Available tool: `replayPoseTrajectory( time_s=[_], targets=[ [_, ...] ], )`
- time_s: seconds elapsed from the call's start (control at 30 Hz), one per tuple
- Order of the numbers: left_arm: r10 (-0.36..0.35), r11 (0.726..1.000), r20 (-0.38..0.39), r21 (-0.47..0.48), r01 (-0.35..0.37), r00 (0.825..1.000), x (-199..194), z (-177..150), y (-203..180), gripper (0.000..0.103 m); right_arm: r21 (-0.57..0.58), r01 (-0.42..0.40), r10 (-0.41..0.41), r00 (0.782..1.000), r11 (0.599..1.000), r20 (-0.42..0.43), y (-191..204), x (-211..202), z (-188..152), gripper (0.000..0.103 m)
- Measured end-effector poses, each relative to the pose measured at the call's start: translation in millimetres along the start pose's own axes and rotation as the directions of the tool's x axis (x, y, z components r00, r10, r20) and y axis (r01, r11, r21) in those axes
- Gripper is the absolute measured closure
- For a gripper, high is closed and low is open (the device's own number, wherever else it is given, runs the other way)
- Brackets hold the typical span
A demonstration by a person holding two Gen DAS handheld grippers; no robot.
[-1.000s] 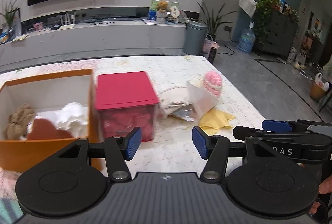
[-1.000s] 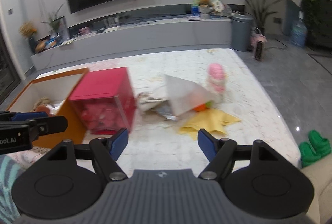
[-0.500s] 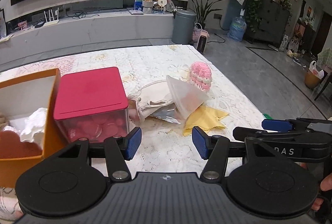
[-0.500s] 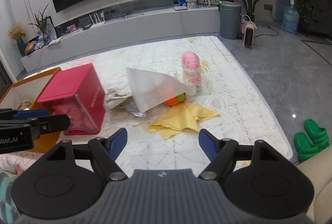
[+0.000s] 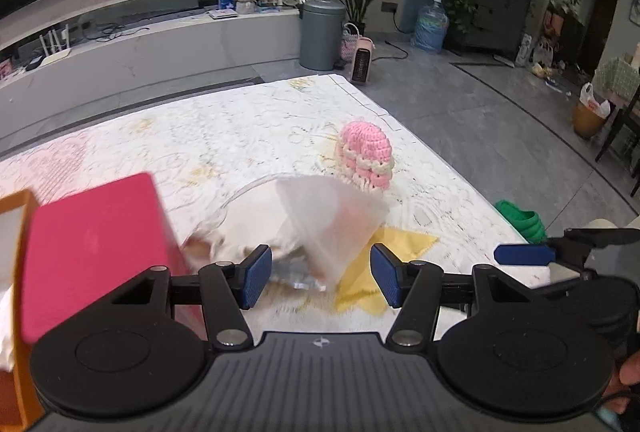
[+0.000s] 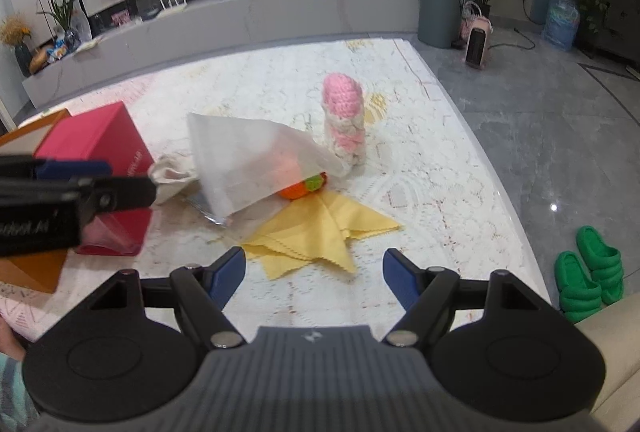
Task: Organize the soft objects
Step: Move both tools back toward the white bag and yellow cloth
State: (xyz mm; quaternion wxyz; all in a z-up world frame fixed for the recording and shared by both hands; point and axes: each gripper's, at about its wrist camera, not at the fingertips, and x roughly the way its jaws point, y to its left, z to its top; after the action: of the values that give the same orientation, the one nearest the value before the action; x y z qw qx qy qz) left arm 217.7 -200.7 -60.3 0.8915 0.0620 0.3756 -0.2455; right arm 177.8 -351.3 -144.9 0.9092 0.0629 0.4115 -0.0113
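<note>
Under the white pouch (image 6: 248, 168), a half-hidden orange toy (image 6: 298, 188)

The left gripper (image 5: 320, 274) points forward and downward, its blue-padded jaws spread wide with nothing pressed between them. The right gripper (image 6: 314, 278) is angled down likewise, jaws equally wide and empty. Seen from the left wrist, the right gripper sits at three o'clock; from the right wrist, the left one lies at nine o'clock.
</note>
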Motion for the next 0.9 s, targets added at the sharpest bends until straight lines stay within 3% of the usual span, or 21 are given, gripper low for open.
replayPoseTrajectory(
  time_s=[0.23,0.3,0.37,0.43,0.63,0.9],
  targets=[
    [-0.01,1.0,-0.033,-0.023,0.009,0.999,49,14,6,0.039,0.03,-0.033,0.036,0.995,0.999,-0.096,-11,38,13,0.02],
    [-0.014,1.0,-0.044,-0.024,0.013,0.999,60,17,8,0.06,0.021,-0.04,0.042,0.991,0.999,-0.123,-11,50,17,0.018],
    [-0.011,1.0,-0.05,0.001,0.011,0.999,66,19,5,0.09,-0.003,-0.03,0.029,0.991,1.0,-0.133,-8,60,21,0.018],
    [-0.012,1.0,-0.035,0.019,0.013,0.999,66,19,3,0.099,-0.016,-0.026,0.024,0.989,1.0,-0.143,-7,68,24,0.018],
    [-0.03,0.999,-0.049,-0.014,0.03,0.998,29,14,6,0.101,-0.048,-0.025,0.017,0.986,0.999,-0.163,-10,83,31,0.018],
    [0.102,0.993,-0.214,-0.031,-0.111,0.972,-20,-36,23,0.101,-0.077,-0.055,0.041,0.985,0.996,-0.168,-11,75,27,0.018]
  ],
)
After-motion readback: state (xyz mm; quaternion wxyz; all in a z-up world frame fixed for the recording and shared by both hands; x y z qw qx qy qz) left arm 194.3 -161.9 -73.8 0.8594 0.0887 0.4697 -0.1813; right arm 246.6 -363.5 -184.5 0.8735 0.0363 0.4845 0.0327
